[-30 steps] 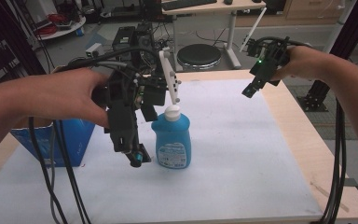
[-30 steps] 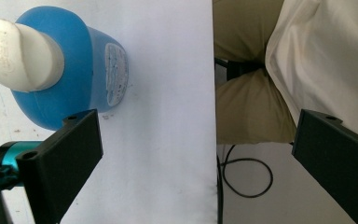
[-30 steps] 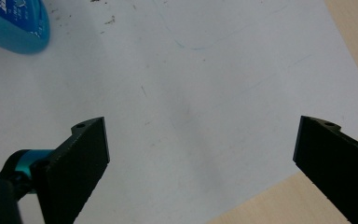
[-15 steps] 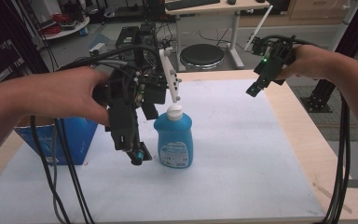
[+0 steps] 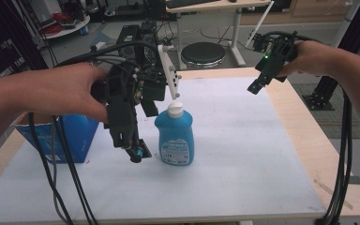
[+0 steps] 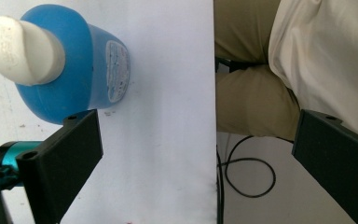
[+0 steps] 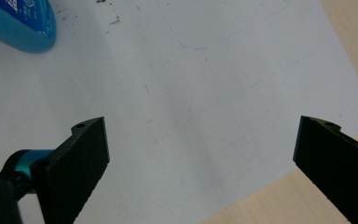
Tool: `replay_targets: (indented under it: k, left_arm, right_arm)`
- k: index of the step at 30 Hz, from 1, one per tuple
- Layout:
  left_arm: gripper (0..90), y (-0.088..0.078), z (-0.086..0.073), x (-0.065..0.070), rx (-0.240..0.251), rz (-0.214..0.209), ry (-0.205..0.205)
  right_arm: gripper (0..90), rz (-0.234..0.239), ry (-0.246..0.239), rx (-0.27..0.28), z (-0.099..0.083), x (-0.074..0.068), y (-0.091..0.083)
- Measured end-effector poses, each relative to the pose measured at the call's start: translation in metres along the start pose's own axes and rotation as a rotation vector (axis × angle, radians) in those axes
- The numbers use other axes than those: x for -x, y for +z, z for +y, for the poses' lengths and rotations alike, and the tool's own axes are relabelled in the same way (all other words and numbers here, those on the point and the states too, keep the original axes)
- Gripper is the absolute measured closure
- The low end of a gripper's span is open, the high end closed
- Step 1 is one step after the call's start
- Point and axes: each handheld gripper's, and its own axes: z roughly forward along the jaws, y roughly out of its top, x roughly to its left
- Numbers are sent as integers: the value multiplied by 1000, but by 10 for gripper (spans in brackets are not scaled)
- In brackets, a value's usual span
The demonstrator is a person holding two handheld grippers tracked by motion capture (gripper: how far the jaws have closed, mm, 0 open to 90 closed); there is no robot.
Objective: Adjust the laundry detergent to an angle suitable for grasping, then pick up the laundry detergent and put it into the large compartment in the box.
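Note:
A blue bottle (image 5: 174,136) with a white cap stands upright on the white sheet near the table's middle. My left gripper (image 5: 143,133) hangs just left of it, pointing down, jaws wide open and empty. In the left gripper view the bottle (image 6: 65,70) lies at the upper left, just beyond the left jaw of the gripper (image 6: 200,140), not between the jaws. My right gripper (image 5: 261,79) is held in the air over the far right of the table, open and empty. The right gripper view has its jaws (image 7: 200,140) spread over bare sheet, with the bottle's base (image 7: 23,23) at the top left corner.
A blue box (image 5: 70,140) sits at the table's left edge, behind the left arm's cables. The white sheet (image 5: 243,154) covers most of the wooden table (image 5: 309,140). A round stool (image 5: 203,54) stands beyond the far edge. The person's legs (image 6: 261,93) are past the near edge.
Hardly anything differs: the right hand has drifted slightly to the right, while the left gripper and the bottle stay where they were.

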Motion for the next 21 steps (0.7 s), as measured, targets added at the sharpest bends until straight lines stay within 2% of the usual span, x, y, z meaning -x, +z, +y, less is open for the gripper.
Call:
replay_targets:
  k: [5, 7, 11, 16, 21]
  left_arm:
    - [17, -2, 1, 0, 1, 8, 2]
    - [17, -5, 1, -2, 8, 22, 2]
    - [17, -9, 4, -6, 23, 50, 16]
    - [17, -11, 6, -13, 25, 61, 24]
    - [17, -10, 12, -32, 37, 60, 30]
  right_arm:
    - [24, -1, 2, 7, 0, 0, -2]
    - [25, -1, -3, 9, -1, 0, -2]
    - [25, -3, -1, 13, 0, -1, -3]
    - [25, -3, -1, 14, -1, -1, -3]
    - [25, -5, 2, 12, -3, 0, -4]
